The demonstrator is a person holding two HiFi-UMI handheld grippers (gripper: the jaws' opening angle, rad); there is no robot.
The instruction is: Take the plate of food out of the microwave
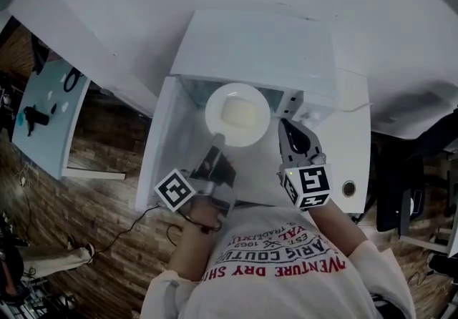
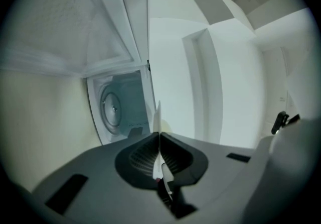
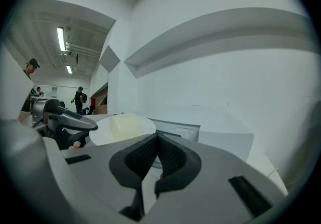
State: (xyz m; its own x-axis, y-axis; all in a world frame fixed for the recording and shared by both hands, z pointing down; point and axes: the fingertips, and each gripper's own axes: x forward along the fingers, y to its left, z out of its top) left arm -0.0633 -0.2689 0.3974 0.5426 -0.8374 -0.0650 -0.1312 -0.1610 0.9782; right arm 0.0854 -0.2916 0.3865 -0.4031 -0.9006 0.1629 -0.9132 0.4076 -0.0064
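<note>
A white plate (image 1: 237,114) carrying pale food hangs just in front of the open white microwave (image 1: 257,49). My left gripper (image 1: 217,140) is shut on the plate's near rim. In the left gripper view (image 2: 159,135) the plate (image 2: 158,112) shows edge-on as a thin white sliver pinched between the pads, and beyond it lies the microwave cavity with its round turntable (image 2: 113,110). My right gripper (image 1: 285,126) hovers to the right of the plate, shut and holding nothing. The right gripper view (image 3: 158,138) shows the plate (image 3: 125,126) on its left.
The microwave door (image 1: 159,156) stands swung open on the left, close to my left gripper. A white wall runs behind the microwave. To the far left a pale blue table (image 1: 46,114) with small items stands over the wooden floor. People (image 3: 80,98) stand far off.
</note>
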